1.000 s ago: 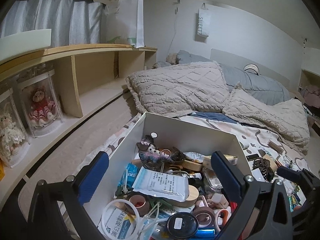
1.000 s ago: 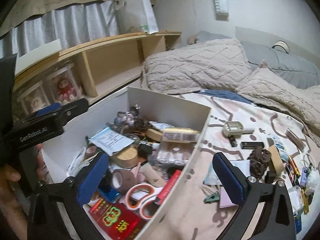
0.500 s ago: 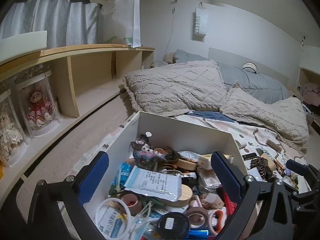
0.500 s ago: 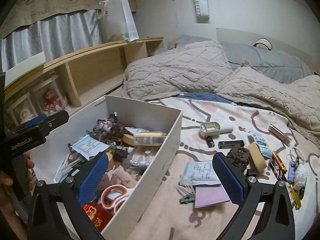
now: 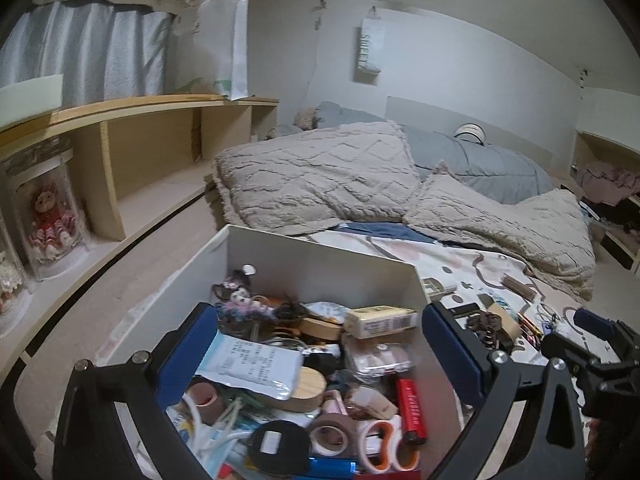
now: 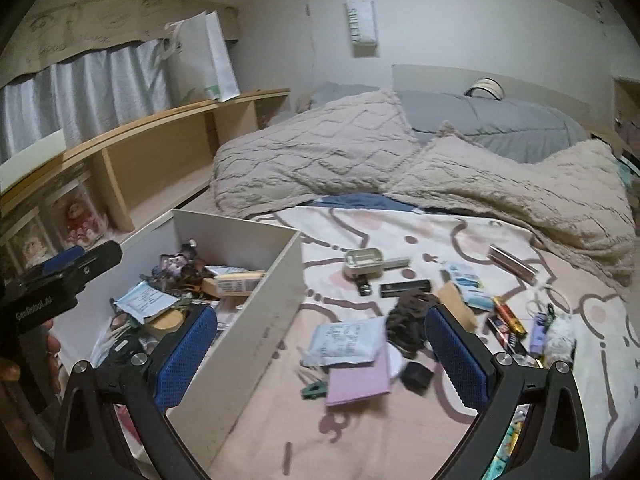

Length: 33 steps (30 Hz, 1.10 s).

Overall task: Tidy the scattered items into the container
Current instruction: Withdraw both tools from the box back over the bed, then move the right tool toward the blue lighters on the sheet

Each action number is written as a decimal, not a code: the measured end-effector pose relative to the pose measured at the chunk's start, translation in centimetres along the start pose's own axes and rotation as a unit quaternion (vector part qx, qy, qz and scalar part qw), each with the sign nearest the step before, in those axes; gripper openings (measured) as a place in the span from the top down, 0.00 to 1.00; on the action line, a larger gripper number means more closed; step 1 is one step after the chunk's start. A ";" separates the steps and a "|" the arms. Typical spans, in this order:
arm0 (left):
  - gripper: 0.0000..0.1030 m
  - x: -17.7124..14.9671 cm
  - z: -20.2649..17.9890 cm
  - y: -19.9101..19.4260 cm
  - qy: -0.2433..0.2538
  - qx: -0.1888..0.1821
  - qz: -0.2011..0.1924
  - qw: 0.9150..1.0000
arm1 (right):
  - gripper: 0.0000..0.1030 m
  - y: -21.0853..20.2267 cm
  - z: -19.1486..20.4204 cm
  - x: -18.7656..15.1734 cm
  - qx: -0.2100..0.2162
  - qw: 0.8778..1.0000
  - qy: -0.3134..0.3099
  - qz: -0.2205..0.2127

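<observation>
Both grippers wide open and empty, one over the white box, one over the bed beside it

The left gripper [image 5: 320, 344] hangs over the white box [image 5: 320, 258] with its jaws spread far apart, holding and touching nothing; under it the box is crowded, with a white packet [image 5: 252, 364], one red lighter [image 5: 410, 408], one pair of orange-handled scissors [image 5: 384, 446] and two tape rolls [image 5: 332, 434]. The right gripper [image 6: 320, 354] is also fully open and empty, above the bed sheet [image 6: 400, 420] just right of the box wall [image 6: 256, 320]. Right of the box lie one paper packet [image 6: 346, 340], one lilac pad [image 6: 358, 380], one dark hair claw [image 6: 408, 324], one black bar [image 6: 405, 288] and one pale case [image 6: 364, 262]. Nearer the camera than these, the sheet is bare. Beyond the box two pillows [image 6: 320, 152] close the far edge
</observation>
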<state>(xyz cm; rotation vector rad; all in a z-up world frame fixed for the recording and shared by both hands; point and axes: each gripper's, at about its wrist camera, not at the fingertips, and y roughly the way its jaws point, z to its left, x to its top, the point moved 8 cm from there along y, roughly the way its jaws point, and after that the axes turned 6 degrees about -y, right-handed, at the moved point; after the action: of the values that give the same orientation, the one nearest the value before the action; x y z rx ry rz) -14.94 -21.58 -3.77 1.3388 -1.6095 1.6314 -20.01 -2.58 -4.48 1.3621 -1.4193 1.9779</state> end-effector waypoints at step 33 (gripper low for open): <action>0.00 -7.0 -15.3 -1.0 0.080 -0.165 0.064 0.981 | 0.00 -4.5 -14.6 -8.3 -0.112 0.988 0.086 0.058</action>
<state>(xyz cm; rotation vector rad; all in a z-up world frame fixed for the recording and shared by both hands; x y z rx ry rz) -15.80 -5.02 -6.75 0.9308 -1.8009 1.4223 -20.06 14.02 -9.61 1.0067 -1.6139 1.8856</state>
